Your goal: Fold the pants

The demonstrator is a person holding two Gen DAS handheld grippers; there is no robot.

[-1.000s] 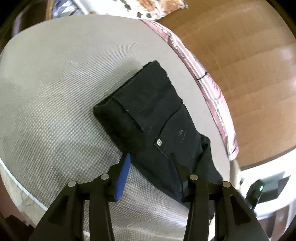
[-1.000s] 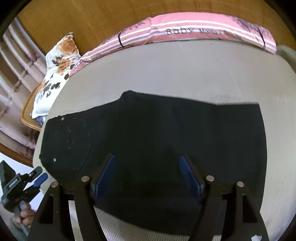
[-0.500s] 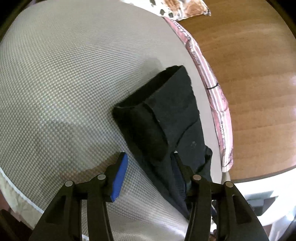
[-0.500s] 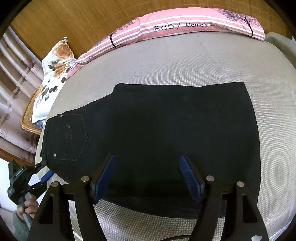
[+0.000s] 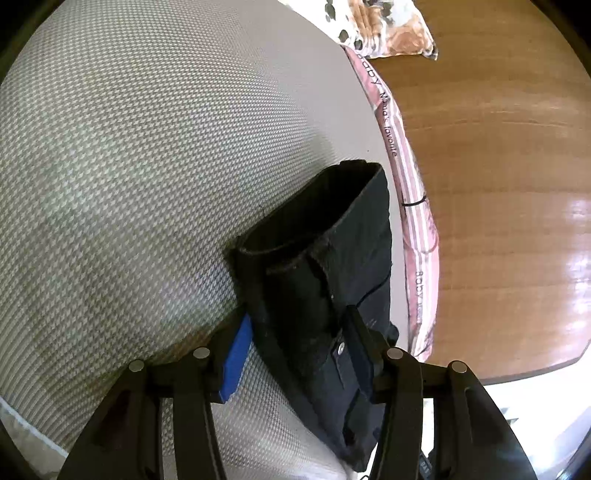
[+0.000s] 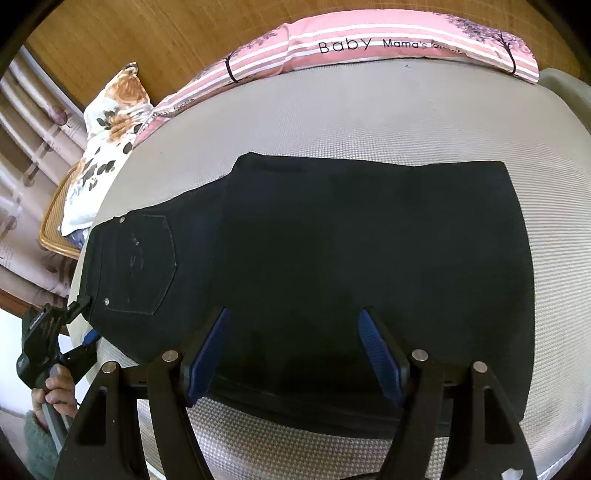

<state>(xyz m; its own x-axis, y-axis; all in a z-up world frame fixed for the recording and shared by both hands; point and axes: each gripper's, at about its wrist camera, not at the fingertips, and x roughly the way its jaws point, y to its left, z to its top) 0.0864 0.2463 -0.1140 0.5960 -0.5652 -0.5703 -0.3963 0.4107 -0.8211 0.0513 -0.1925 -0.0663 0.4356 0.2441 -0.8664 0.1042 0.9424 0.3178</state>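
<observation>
Pillow (image 6: 369, 44) reads "Baby Mama's"; pants (image 6: 332, 266) black; left claw (image 5: 295, 354) spread

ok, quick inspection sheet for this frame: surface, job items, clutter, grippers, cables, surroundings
Surface: grey woven mattress, pants on it.
Job's things: black pants flat, already folded; back pocket up, waistband at the near-left edge.
Clutter: pink striped pillow, floral pillow along the headboard side.
Grippers: left gripper open, straddling the waistband end; right gripper open, over the near edge.
Cables: nothing seen.
Surroundings: wooden headboard, wicker chair.
</observation>
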